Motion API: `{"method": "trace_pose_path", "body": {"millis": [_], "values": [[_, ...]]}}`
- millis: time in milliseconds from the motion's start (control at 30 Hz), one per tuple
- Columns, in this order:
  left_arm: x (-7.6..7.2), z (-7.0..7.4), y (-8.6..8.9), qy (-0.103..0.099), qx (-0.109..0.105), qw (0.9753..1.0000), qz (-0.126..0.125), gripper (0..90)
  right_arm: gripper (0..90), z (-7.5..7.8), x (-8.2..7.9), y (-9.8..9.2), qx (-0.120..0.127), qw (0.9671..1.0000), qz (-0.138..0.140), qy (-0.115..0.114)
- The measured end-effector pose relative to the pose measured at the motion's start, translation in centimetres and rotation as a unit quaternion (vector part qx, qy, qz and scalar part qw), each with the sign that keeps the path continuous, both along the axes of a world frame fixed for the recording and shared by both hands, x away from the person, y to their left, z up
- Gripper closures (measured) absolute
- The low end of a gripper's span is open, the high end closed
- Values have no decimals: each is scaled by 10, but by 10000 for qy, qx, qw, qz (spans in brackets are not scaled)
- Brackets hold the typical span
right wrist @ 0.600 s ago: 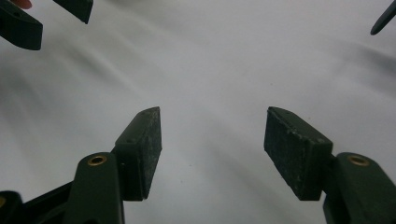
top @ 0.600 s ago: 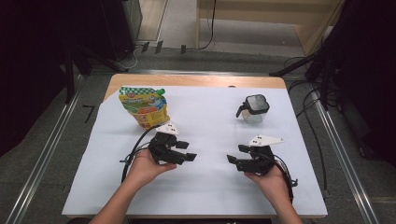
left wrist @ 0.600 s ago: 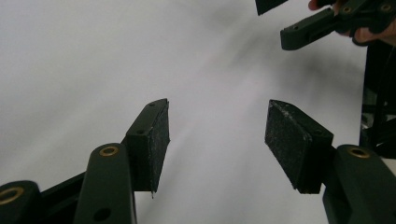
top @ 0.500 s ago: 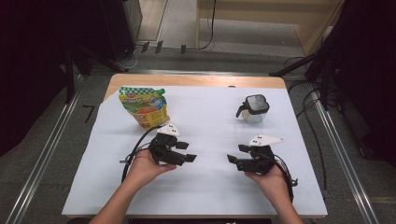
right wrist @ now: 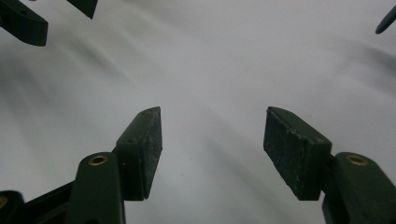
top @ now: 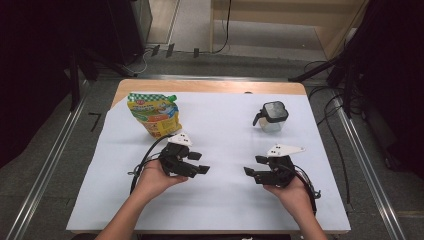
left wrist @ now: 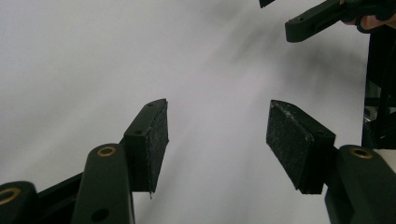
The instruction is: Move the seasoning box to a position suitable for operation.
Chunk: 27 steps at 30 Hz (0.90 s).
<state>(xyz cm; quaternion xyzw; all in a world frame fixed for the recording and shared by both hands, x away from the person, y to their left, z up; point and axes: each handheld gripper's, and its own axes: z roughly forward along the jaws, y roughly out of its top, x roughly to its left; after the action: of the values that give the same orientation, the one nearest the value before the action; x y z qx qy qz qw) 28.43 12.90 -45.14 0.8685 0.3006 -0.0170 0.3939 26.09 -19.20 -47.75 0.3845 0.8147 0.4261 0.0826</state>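
High view: table w/ white cloth (top: 225, 205) over it, wood edge showing at the far side. Left hand (top: 152, 179) comes in from the bottom, holding the left gripper (top: 199, 163) low over the cloth, jaws spread, pointing toward the middle-right, nothing btwn them. Right hand (top: 292, 192) holds the right gripper (top: 253, 166) opposite, jaws also spread and pointing left, toward the other one; the two tools face each other w/ a bare strip of cloth btwn, near but apart. Grey three-cornered plate on top of each. Yellow-green snack pouch (top: 153, 114) lies far-left on the cloth, just beyond the left gripper; can't tell if the plate touches its near edge. Small clear jug w/ dark lid and handle (top: 271, 116) stands upright far-right, beyond the right gripper, apart from it. Cables trail from both tools along the cloth. Left gripper view: both black jaws wide apart, rough pads (left wrist: 160, 140) facing each other, only cloth btwn; jaw tips of the right gripper show at top right, w/ a bit of hand behind. Right gripper view: same, jaws wide apart, pads (right wrist: 152, 144) empty over lightly wrinkled cloth; left gripper's jaw tips at top left.
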Motion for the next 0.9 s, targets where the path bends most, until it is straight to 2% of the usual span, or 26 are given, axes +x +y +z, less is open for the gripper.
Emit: {"method": "trace_pose_path", "body": {"millis": [200, 633, 733, 833, 900], "values": [[0, 0, 2, 3, 25, 10000, 35, 396, 379, 2, 0, -4, 33, 10000, -82, -13], [0, 1, 3, -69, -92, 9999, 74, 395, 376, 4, 7, -10, -8, 9997, -223, -80], [0, 2, 3, -73, -83, 9999, 51, 395, 378, 5, 14, -17, -40, 9994, -338, -107], [0, 2, 1, -84, -102, 9999, 31, 396, 386, 8, 23, -31, 129, 9981, -597, -39], [-1, 2, 0, -84, -76, 9999, -4, 396, 386, 9, 27, -38, 120, 9971, -749, -38]]}}
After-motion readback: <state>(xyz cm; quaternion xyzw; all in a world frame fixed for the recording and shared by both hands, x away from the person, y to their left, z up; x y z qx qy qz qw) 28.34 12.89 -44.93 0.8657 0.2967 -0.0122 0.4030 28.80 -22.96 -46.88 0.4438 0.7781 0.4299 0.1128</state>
